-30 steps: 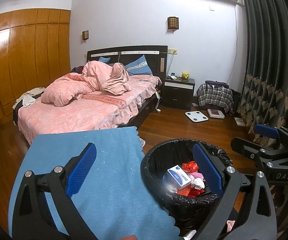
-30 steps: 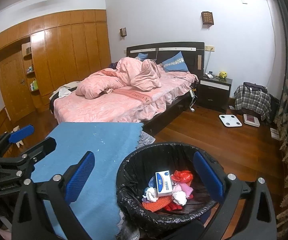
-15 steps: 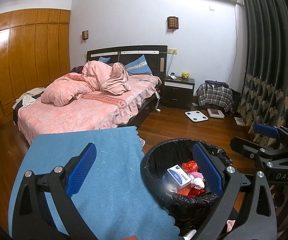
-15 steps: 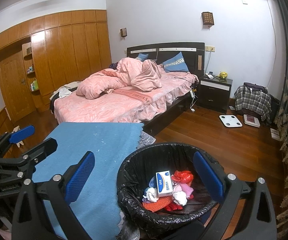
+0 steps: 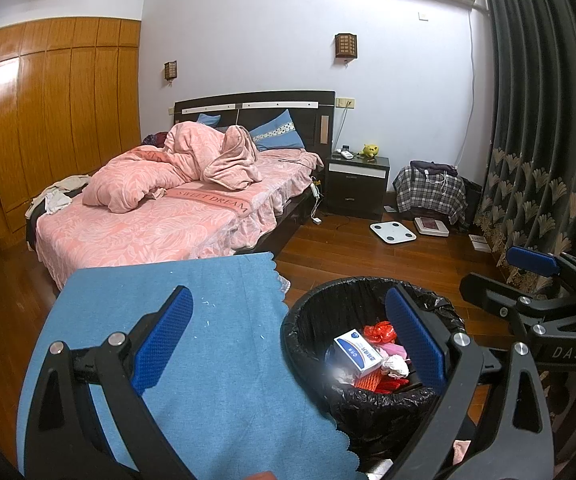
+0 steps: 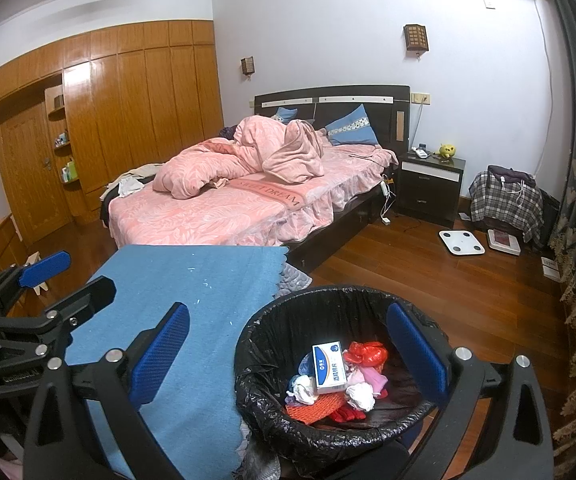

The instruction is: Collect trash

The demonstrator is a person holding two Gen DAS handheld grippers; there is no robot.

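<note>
A black-lined trash bin [image 5: 308, 320] [image 6: 255, 336] stands at the right edge of a table with a blue cloth [image 5: 215, 360] [image 6: 191, 280]. It holds a white and blue box [image 5: 358, 352] [image 6: 330, 366], red wrappers [image 6: 366, 352], crumpled white paper [image 6: 360, 396] and other scraps. My left gripper [image 5: 288, 336] is open and empty above the cloth and the bin's left rim. My right gripper [image 6: 288, 344] is open and empty above the bin. Each gripper shows in the other's view, the right one [image 5: 536, 280] and the left one [image 6: 43, 280].
A bed with pink bedding [image 5: 159, 216] lies beyond the table. A dark nightstand [image 5: 358, 188], a white scale [image 5: 392, 233] on the wood floor, a plaid-covered seat [image 5: 428, 196] and dark curtains [image 5: 548, 160] are at the right. Wooden wardrobes [image 6: 127, 120] line the left wall.
</note>
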